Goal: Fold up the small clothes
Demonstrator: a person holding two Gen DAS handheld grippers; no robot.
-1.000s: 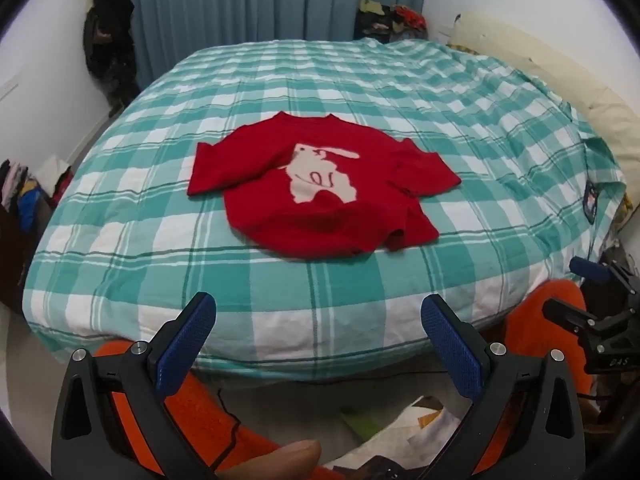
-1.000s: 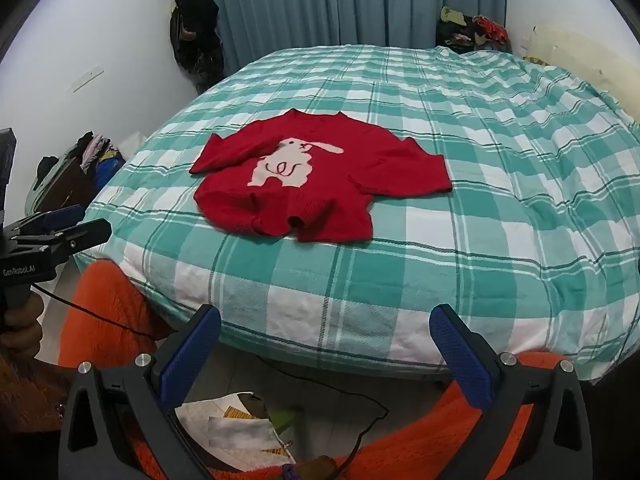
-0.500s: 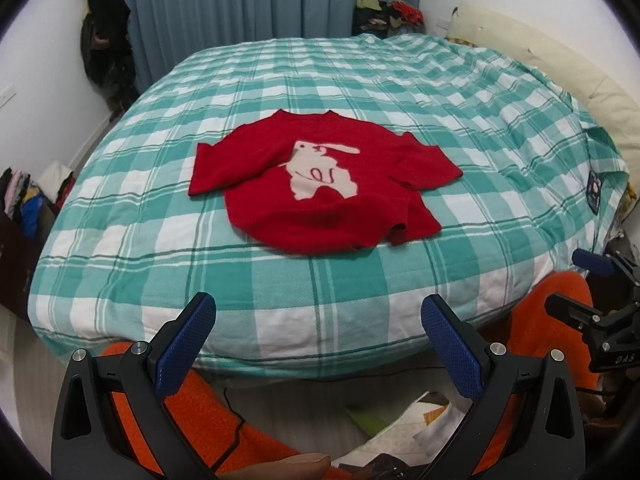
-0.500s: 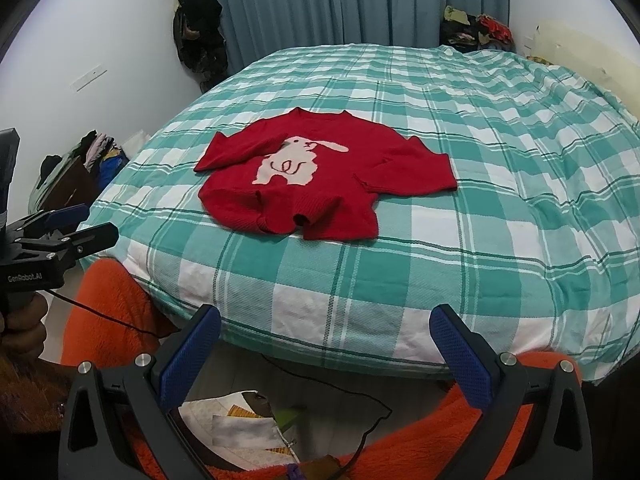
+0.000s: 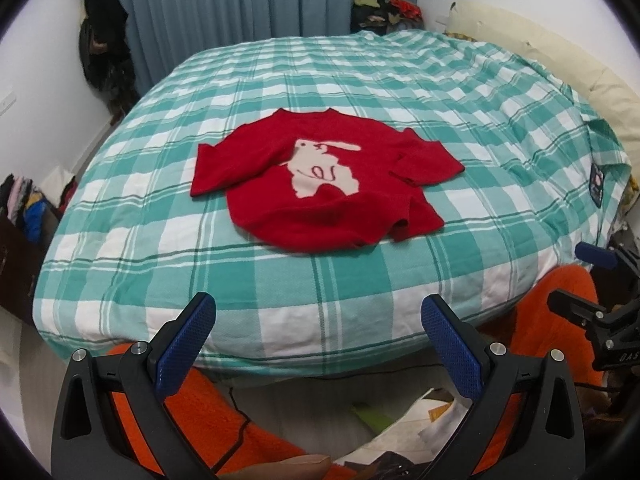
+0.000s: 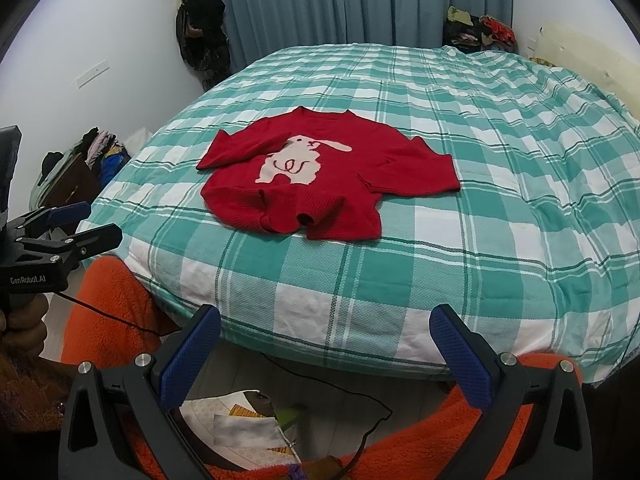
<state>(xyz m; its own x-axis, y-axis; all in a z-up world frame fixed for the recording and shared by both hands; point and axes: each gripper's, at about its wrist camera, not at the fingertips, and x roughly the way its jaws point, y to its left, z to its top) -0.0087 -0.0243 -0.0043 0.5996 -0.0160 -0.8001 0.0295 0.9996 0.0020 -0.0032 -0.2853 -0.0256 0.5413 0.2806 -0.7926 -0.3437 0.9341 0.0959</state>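
The sweater (image 5: 320, 184) lies unfolded at frame centre on the bed (image 5: 360, 292), hem rumpled. Left gripper (image 5: 316, 328) and right gripper (image 6: 326, 334) hang spread and empty, well short of it; all folding remains.

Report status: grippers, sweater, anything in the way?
Left gripper open, right gripper open, both short of the bed. Red sweater unfolded, hem rumpled. Nothing blocking.

I get even, soft room light from above on both cameras, with no glare and only faint shadows. The fisheye bends the bed (image 5: 360, 280) into a dome and blackens the corners. The curtain (image 6: 360, 0) and far clutter look slightly soft and grainy.
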